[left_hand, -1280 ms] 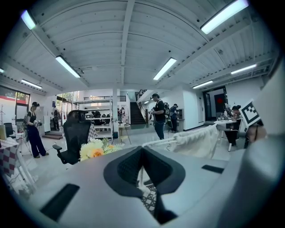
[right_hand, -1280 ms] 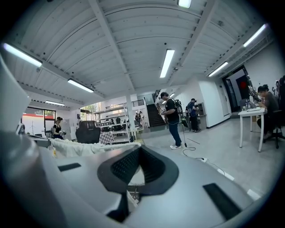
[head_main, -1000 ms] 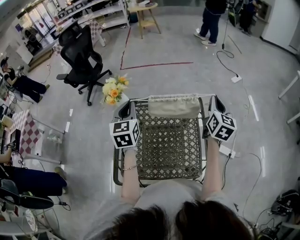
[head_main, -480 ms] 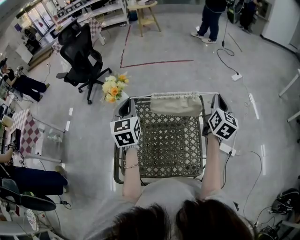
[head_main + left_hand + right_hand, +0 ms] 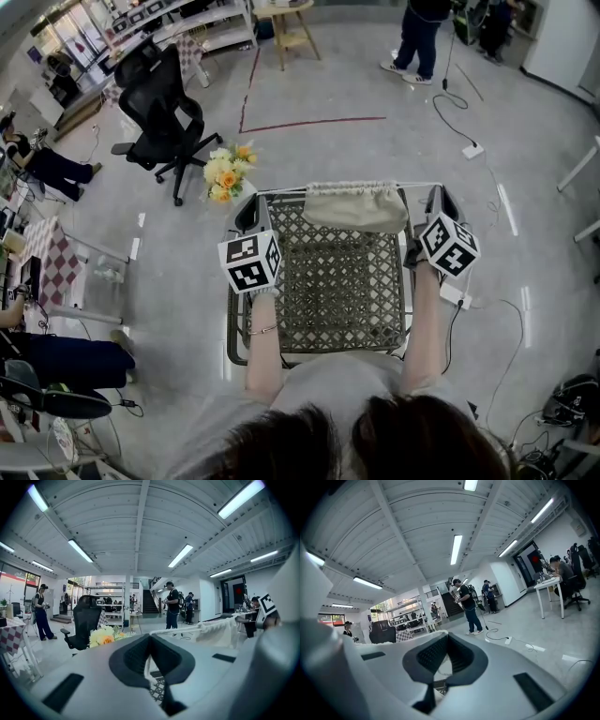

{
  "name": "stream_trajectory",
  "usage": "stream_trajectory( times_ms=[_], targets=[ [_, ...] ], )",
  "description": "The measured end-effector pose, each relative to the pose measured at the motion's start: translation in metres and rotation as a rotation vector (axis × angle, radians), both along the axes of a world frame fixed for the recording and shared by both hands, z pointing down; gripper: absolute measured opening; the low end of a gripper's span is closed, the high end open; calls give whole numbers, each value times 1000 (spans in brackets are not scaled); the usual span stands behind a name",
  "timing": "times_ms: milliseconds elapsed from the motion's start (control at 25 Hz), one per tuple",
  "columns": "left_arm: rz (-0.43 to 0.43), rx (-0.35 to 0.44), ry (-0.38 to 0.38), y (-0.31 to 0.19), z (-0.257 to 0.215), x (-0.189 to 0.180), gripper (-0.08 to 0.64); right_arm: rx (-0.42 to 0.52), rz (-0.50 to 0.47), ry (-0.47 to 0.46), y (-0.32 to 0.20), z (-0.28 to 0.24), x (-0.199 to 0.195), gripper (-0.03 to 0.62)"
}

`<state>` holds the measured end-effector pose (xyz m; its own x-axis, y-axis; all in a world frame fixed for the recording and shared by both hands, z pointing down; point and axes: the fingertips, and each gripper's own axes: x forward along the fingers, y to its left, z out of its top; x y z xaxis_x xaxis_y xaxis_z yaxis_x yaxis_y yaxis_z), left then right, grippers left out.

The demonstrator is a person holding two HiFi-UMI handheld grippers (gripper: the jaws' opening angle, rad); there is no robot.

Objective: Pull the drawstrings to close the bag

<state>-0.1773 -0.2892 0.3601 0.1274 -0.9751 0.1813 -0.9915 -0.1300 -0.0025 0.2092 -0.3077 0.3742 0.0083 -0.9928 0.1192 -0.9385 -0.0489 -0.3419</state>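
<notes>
Bag lies across the far edge of the woven worktop. Its long axis runs left to right, and its gathered mouth faces the far rail, away from the person. A bunch of flowers stands on the floor off the worktop's far left corner.

At the worktop's left side, the left claw points forward and almost level, well to the left of the bag. In the left gripper view its jaws are clenched on a pale drawstring that drops between them, and the bag shows off to the right.

The bag sits between the 2 claws, touching neither.

At the right side, the right claw sits just beside the bag's right end. It too is nearly level and is clenched on a thin cord.
</notes>
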Motion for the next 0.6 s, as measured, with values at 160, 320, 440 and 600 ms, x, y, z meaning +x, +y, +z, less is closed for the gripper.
stream_trajectory(
  times_ms=[160, 320, 440, 600],
  targets=[
    [-3, -2, 9, 0, 2, -2, 28, 2, 14, -23, 0, 2, 2, 23],
    [-6, -2, 22, 0, 3, -2, 28, 6, 30, -40, 1, 2, 5, 23],
    [-9, -1, 29, 1, 3, -3, 26, 11, 44, -53, 2, 2, 7, 23],
    [-10, -1, 35, 0, 3, -2, 26, 17, 66, -71, 4, 1, 13, 22]
  ],
)
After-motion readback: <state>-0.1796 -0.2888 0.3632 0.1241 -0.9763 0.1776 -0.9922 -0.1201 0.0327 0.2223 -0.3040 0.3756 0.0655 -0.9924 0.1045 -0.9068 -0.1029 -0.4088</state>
